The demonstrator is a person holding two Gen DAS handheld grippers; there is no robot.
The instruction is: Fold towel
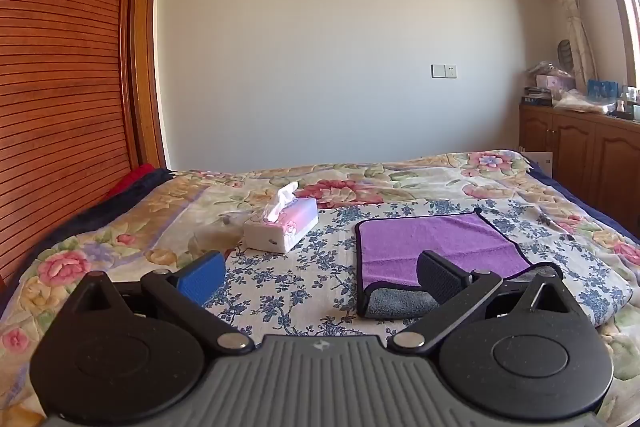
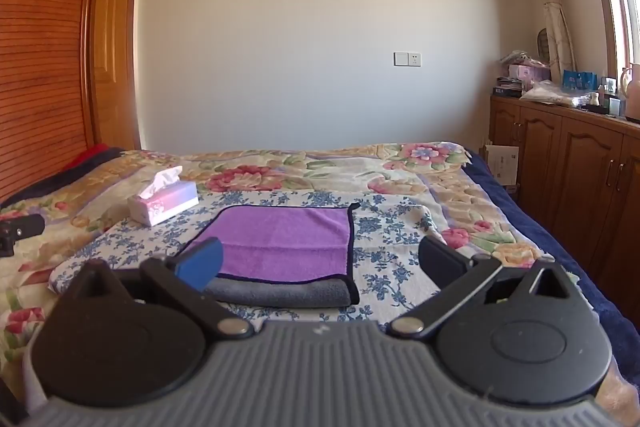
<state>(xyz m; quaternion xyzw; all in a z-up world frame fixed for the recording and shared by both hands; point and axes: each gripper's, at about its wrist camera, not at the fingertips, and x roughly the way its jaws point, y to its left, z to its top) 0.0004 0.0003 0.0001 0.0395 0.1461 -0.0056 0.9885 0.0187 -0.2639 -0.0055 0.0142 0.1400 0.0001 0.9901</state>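
A purple towel [image 1: 436,243] with a dark hem and a grey underside lies folded on the blue-flowered cloth [image 1: 304,279] on the bed; its grey lower layer sticks out at the near edge. In the right wrist view the towel [image 2: 280,243] lies ahead, left of centre. My left gripper [image 1: 320,279] is open and empty, just before the towel's near left corner. My right gripper [image 2: 320,263] is open and empty, in front of the towel's near right corner. Neither touches the towel.
A tissue box [image 1: 282,227] stands on the bed, left of the towel; it also shows in the right wrist view [image 2: 164,205]. A wooden wardrobe [image 1: 60,87] is at the left, a wooden cabinet [image 2: 568,171] with clutter at the right. The bed's right edge [image 2: 560,259] drops off.
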